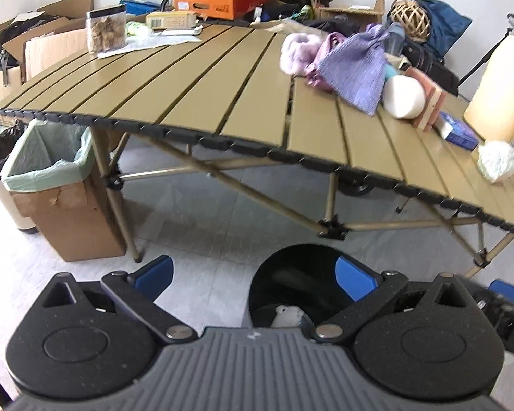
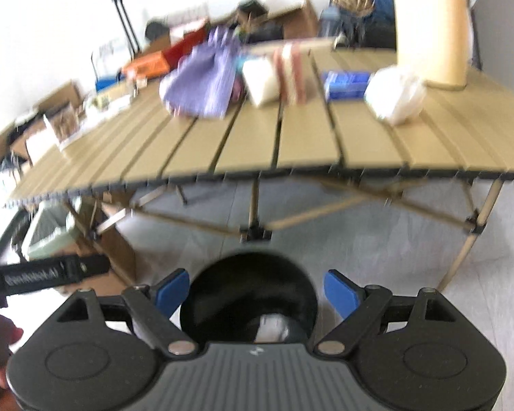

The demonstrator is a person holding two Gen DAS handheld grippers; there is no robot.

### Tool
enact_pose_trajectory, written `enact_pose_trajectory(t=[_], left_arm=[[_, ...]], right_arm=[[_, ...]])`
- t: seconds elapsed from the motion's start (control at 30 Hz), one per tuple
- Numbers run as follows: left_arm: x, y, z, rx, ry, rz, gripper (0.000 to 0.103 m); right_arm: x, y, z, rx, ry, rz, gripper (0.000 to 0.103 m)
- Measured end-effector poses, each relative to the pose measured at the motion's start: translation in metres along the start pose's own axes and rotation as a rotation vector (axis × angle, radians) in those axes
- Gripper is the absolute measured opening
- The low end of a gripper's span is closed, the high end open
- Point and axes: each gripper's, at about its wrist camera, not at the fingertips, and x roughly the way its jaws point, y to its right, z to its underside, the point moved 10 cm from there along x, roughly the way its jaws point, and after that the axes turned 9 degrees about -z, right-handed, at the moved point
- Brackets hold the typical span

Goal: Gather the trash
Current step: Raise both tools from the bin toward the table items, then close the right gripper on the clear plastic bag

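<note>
The left gripper [image 1: 255, 279] is hanging wide open and empty above a black bin [image 1: 284, 284] on the floor, where a white scrap [image 1: 288, 315] is lying inside. The right gripper [image 2: 257, 289] is also gaping with nothing between its fingers, over the same bin [image 2: 250, 294]. On the bench [image 1: 188, 96], a crumpled white wad [image 1: 497, 161] is sitting near the front edge, beside a cream jug [image 1: 500, 92] and a blue packet [image 1: 457, 132].

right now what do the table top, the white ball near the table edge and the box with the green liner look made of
Table top: tan slats with a smooth satin sheen, probably painted metal, possibly laminate. White ball: creased and matte, looks like crumpled paper or tissue. Box: plain brown cardboard, scuffed; its liner is thin, translucent plastic film.
</note>
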Motion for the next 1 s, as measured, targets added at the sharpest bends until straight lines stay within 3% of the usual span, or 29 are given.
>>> enact_pose_trajectory(t=[0.23,0.4,0.67,1.0], left_arm=[[-0.018,0.030,-0.027,-0.002,0.176,0.046,0.103],[-0.016,0.053,-0.038,0.008,0.212,0.071,0.103],[-0.008,0.069,-0.073,-0.037,0.290,0.082,0.103],[0.006,0.069,-0.110,-0.047,0.345,0.073,0.103]], right_arm=[[-0.029,0.015,-0.037,-0.090,0.251,0.102,0.087],[-0.040,0.033,-0.064,-0.089,0.404,0.134,0.089],[-0.027,0.067,-0.104,-0.127,0.527,0.269,0.093],[0.018,0.110,-0.123,-0.053,0.504,0.340,0.093]])
